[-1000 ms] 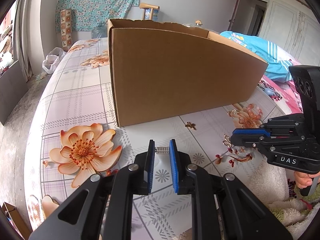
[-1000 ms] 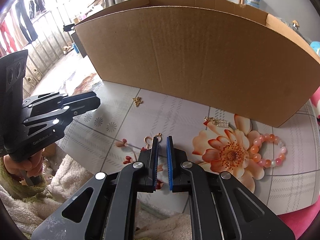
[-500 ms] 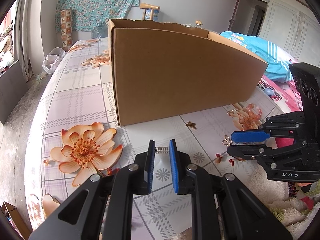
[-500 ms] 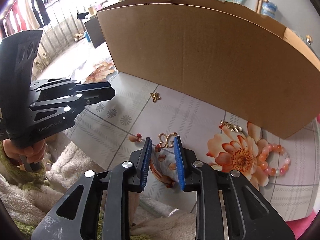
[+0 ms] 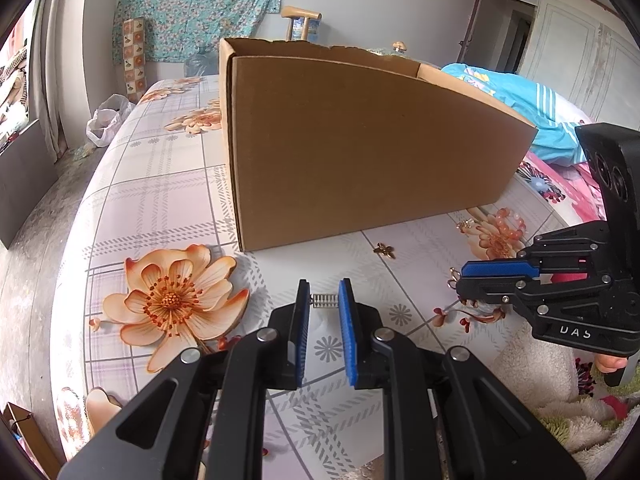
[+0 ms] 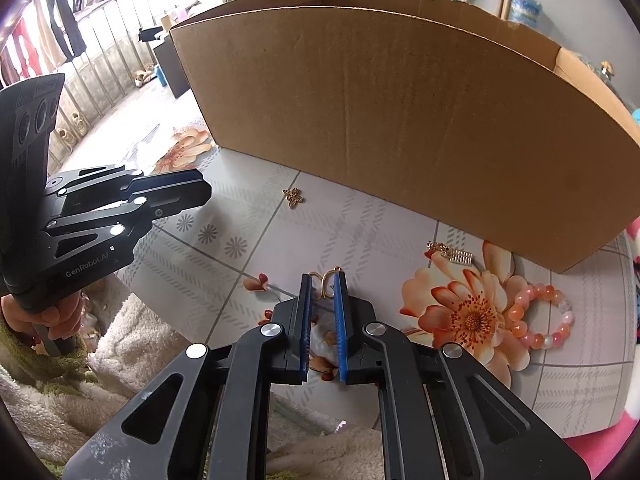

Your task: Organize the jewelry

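Observation:
My left gripper (image 5: 324,301) is shut on a small silver comb-shaped charm (image 5: 324,300), held just above the flowered tablecloth. My right gripper (image 6: 323,285) has closed on a gold butterfly-outline charm (image 6: 327,283) at the table's near edge; it also shows in the left wrist view (image 5: 464,276). A small gold butterfly charm (image 6: 293,197) (image 5: 384,249) lies in front of the open cardboard box (image 6: 400,104) (image 5: 360,152). A gold comb charm (image 6: 452,253) and a pink bead bracelet (image 6: 544,316) lie at the right by the box.
The tall box wall stands just beyond both grippers. The table (image 5: 160,184) extends left of the box. White fluffy fabric (image 6: 120,344) lies at the near edge. Blue bedding (image 5: 520,96) lies behind the box at the right.
My right gripper opened, moved forward around the gold butterfly-outline charm and closed on it. My left gripper stays still, holding the silver charm.

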